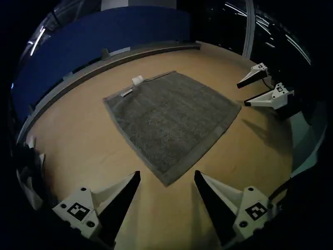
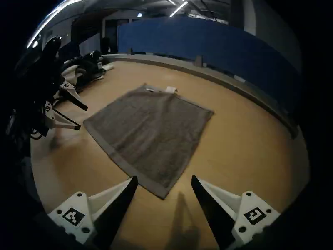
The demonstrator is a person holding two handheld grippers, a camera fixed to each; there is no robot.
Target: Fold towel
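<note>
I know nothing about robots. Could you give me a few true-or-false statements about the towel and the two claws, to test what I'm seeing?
1. The towel lies on a wooden table. True.
2. The towel is folded in half. False: it is spread out flat, unfolded.
3. The left claw is clamped on the towel. False: its fingers stand apart and grip nothing; a towel corner lies just ahead between them.
4. The right claw is open. True.
5. A small white tag sits at the towel's far edge. True.
</note>
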